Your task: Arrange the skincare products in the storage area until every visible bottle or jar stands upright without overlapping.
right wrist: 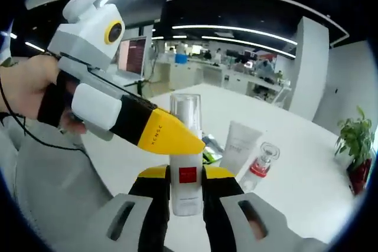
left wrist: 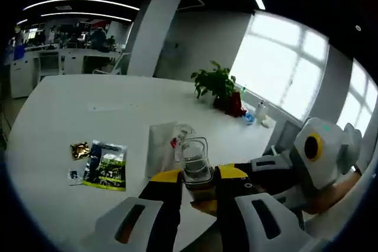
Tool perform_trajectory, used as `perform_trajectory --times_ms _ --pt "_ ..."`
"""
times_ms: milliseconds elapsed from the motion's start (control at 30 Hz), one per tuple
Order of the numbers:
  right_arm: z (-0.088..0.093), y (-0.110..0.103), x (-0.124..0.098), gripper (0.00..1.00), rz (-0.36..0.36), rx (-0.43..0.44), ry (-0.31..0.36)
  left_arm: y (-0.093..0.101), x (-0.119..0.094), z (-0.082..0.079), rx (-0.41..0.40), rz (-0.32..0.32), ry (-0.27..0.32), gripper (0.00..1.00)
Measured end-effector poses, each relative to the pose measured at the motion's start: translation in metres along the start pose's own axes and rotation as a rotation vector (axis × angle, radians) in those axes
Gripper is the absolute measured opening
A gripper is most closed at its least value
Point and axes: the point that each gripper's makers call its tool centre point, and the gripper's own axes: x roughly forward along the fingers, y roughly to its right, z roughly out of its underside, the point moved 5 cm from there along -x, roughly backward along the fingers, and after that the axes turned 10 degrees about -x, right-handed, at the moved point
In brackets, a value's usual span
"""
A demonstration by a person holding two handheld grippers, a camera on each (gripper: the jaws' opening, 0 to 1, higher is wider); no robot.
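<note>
The right gripper (right wrist: 187,188) clamps an upright white pump bottle (right wrist: 185,169) near the table's (left wrist: 71,110) front edge; the left gripper (left wrist: 198,190) closes on its clear cap (left wrist: 195,160). Behind stand a white tube (right wrist: 239,146) and small red-necked bottle (right wrist: 260,166).

My right gripper (right wrist: 188,188) clamped an upright white pump bottle (right wrist: 185,163) with a red label. My left gripper (right wrist: 177,137) touched it from the left. Beyond stood a white tube (right wrist: 239,146) and a red-collared bottle (right wrist: 260,166).
</note>
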Motion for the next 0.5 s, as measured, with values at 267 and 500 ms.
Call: perform_trajectory --times_ms 267,500 --pt "-0.0001 -0.0019 0.0003 0.2 -0.023 0.018 0.017 -0.0005 -0.0007 -0.0015 0.027 0.048 -0.026 0.24" --pt "0.0068 -0.0055 0.0006 0.21 -0.099 -0.002 0.022 0.0009 0.0019 0.0021 0.16 0.109 -0.091 0.22"
